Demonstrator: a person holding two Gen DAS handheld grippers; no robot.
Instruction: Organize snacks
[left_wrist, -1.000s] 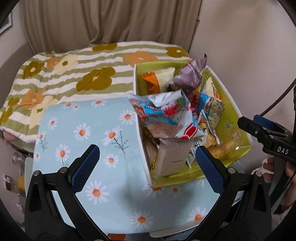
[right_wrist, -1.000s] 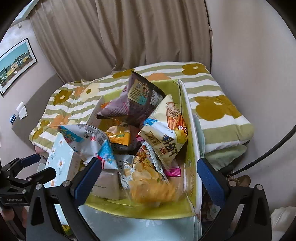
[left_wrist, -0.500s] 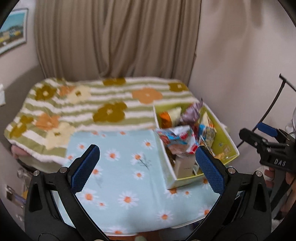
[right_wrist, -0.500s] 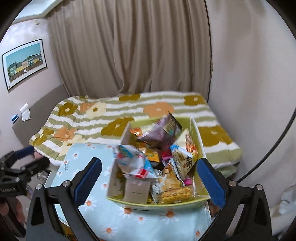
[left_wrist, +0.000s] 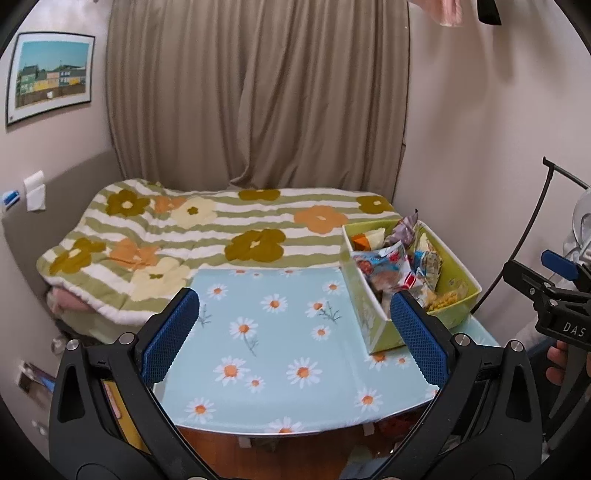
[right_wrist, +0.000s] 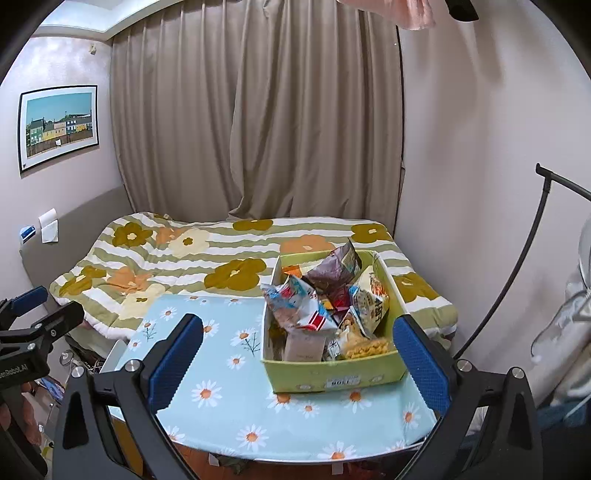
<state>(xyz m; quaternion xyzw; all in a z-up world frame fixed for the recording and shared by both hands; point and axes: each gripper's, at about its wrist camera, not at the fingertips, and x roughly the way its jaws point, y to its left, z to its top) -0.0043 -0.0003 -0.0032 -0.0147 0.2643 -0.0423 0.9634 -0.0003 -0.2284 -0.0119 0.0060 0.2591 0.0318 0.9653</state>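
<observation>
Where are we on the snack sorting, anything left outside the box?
Done: the snack packets sit piled in the green box, and none lie on the daisy tablecloth. In hand: nothing; the left tongs and right tongs are open and empty. Left: possibly tidying the jumbled pile.

I see soft, even indoor light on both views, with no hard shadows or glare. Fisheye distortion bends the walls and blackens the corners. At the top right a pink shape (right_wrist: 413, 14) is smeared by motion blur.
</observation>
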